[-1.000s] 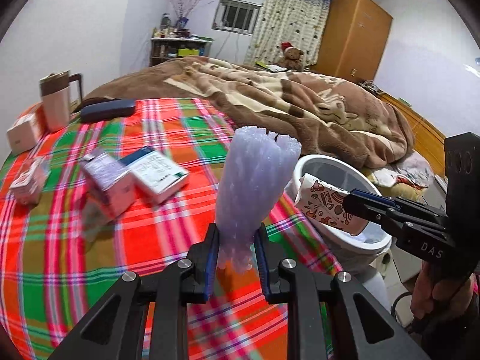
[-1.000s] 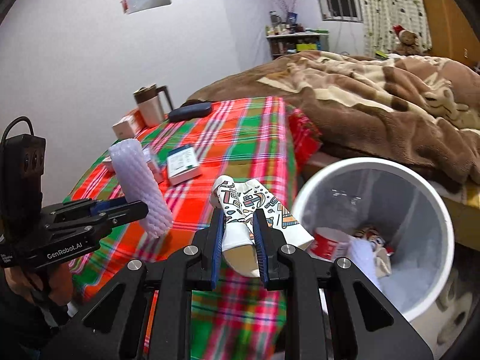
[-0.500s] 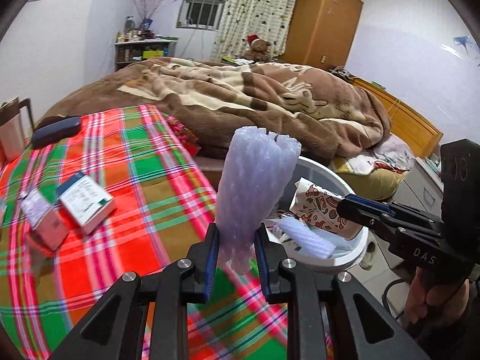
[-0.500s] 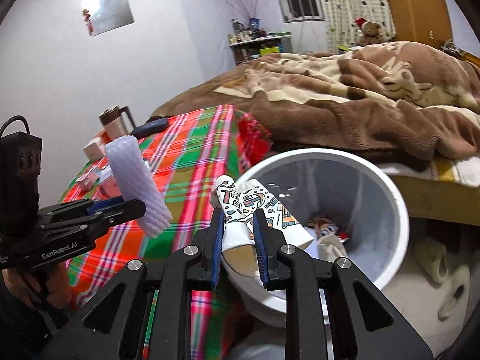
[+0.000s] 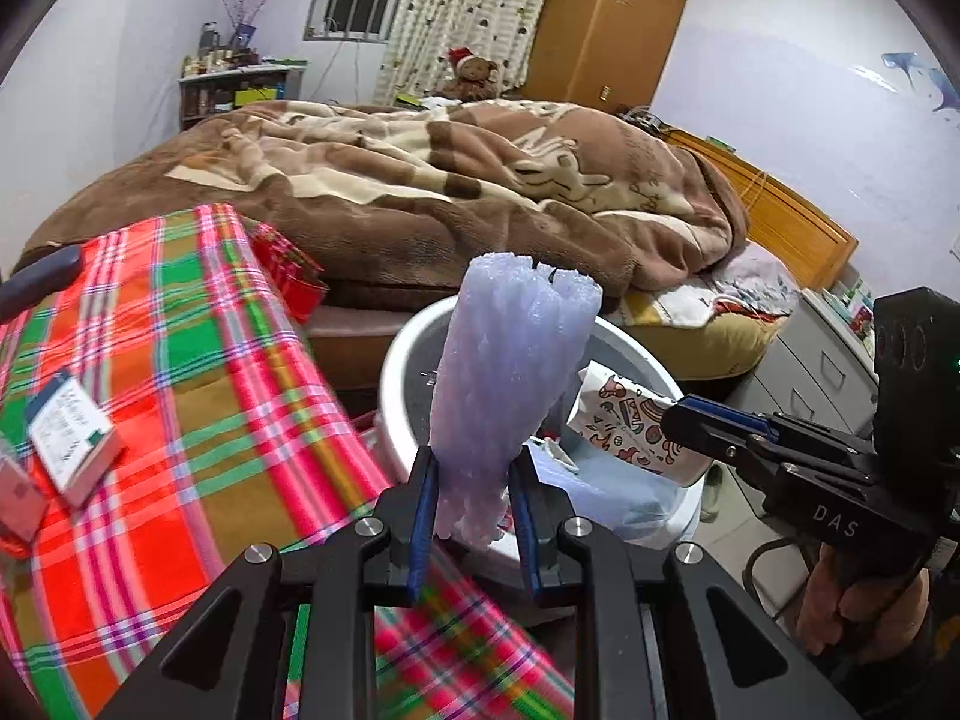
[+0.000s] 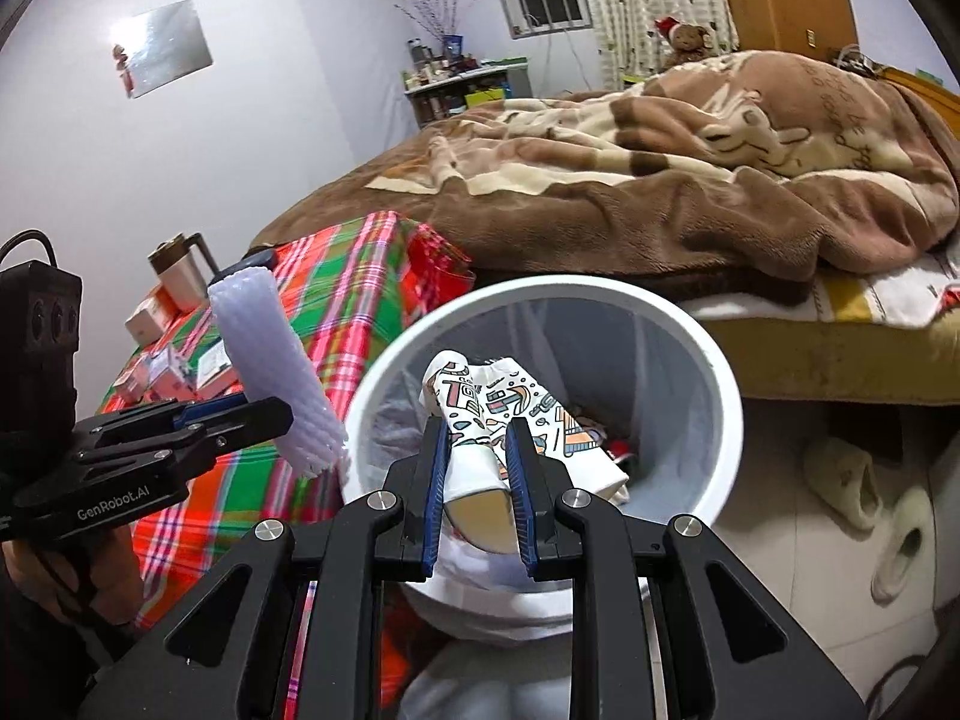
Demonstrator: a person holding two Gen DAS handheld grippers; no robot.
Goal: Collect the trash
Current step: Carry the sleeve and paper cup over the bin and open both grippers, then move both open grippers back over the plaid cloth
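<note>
My left gripper [image 5: 472, 501] is shut on a pale lilac foam net sleeve [image 5: 510, 378], held upright at the near rim of the white trash bin [image 5: 396, 360]. My right gripper [image 6: 477, 474] is shut on a crushed paper cup with colourful doodles [image 6: 498, 414], held over the bin's mouth [image 6: 720, 396]. In the right wrist view the foam net sleeve [image 6: 270, 366] and left gripper [image 6: 240, 420] sit at the bin's left rim. The left wrist view shows the cup [image 5: 624, 426] in the right gripper [image 5: 690, 420] above the bin. Trash lies inside the bin.
A plaid-covered table [image 5: 180, 360] stands left of the bin with small boxes [image 5: 72, 438], a mug [image 6: 180, 276] and a dark case [image 5: 36, 282]. A bed with a brown blanket [image 5: 420, 192] lies behind. Slippers [image 6: 864, 504] rest on the floor at right.
Both grippers swung from over the plaid table toward the bin; the cup now hangs over the bin's mouth and the foam sleeve is at its rim. Both grips stayed the same.
</note>
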